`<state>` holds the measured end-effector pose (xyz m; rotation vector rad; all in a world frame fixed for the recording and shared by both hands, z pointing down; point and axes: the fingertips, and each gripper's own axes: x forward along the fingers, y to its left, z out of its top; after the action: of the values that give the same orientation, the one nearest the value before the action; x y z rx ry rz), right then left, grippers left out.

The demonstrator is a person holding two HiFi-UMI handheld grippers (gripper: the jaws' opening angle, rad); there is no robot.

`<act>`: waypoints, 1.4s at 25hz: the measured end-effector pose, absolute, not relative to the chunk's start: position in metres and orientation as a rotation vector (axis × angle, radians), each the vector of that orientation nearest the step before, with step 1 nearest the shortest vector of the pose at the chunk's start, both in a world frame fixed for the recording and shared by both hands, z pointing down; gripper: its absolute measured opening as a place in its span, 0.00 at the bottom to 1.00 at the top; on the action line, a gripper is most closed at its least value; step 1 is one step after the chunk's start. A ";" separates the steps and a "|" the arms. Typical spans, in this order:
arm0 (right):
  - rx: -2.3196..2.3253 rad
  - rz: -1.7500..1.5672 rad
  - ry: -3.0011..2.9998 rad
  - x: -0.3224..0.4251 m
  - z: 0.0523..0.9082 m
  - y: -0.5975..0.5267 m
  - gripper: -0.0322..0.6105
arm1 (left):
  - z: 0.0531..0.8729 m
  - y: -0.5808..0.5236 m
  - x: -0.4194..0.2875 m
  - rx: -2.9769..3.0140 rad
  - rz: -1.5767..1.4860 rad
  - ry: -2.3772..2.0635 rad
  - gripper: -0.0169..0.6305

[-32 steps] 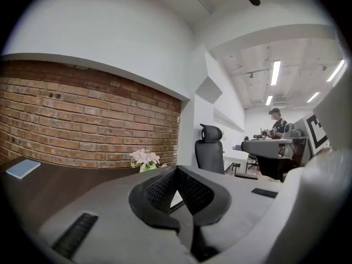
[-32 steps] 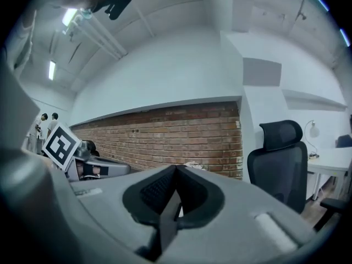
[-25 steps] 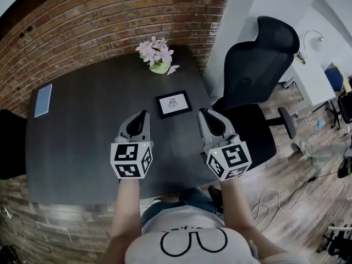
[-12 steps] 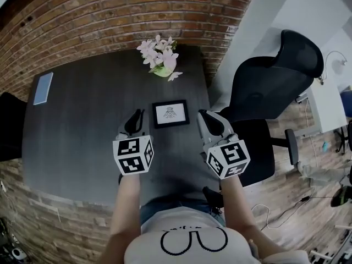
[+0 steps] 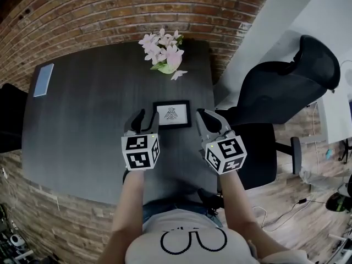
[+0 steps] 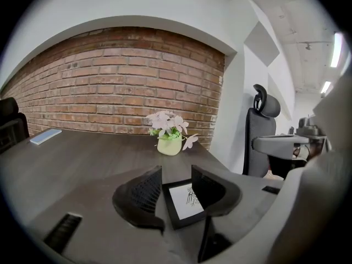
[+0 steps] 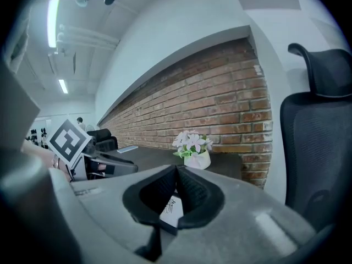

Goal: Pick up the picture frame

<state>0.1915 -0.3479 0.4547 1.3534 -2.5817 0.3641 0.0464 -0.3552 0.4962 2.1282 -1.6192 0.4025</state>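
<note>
The picture frame [image 5: 172, 114] lies flat on the tabletop [image 5: 82, 120]; the left gripper [image 5: 144, 121], at its eight o'clock, has just been opening its fingers [image 6: 140, 194], nothing between them; the right gripper [image 5: 208, 119], at four o'clock, is closed and empty; closed fingers could shove the thin frame instead of gripping it.

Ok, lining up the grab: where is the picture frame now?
Head view: the picture frame lies flat on the dark table between the left gripper and right gripper, flower pot beyond.
</note>
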 end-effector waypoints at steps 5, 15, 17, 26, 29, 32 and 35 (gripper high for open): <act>1.329 0.446 -2.530 0.194 0.488 -0.359 0.05 | 0.535 -0.365 0.047 2.024 0.468 -1.585 0.28; 1.297 0.562 -2.472 0.200 0.534 -0.368 0.05 | 0.605 -0.377 0.050 1.864 0.611 -1.541 0.28; 1.297 0.577 -2.464 0.201 0.540 -0.369 0.05 | 0.615 -0.378 0.050 1.833 0.636 -1.531 0.27; 1.319 0.591 -2.454 0.204 0.550 -0.372 0.06 | 0.623 -0.380 0.050 1.732 0.599 -1.487 0.14; 1.306 0.597 -2.466 0.202 0.548 -0.370 0.15 | 0.622 -0.380 0.047 1.708 0.561 -1.474 0.13; 1.298 0.595 -2.477 0.200 0.545 -0.369 0.25 | 0.622 -0.380 0.046 1.694 0.511 -1.448 0.13; 1.285 0.658 -2.489 0.197 0.544 -0.367 0.46 | 0.623 -0.380 0.048 1.693 0.456 -1.381 0.13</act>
<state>0.1969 -0.3674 0.5435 1.2849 -2.4895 0.6582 0.0480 -0.3801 0.6227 1.6933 -1.3811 0.4560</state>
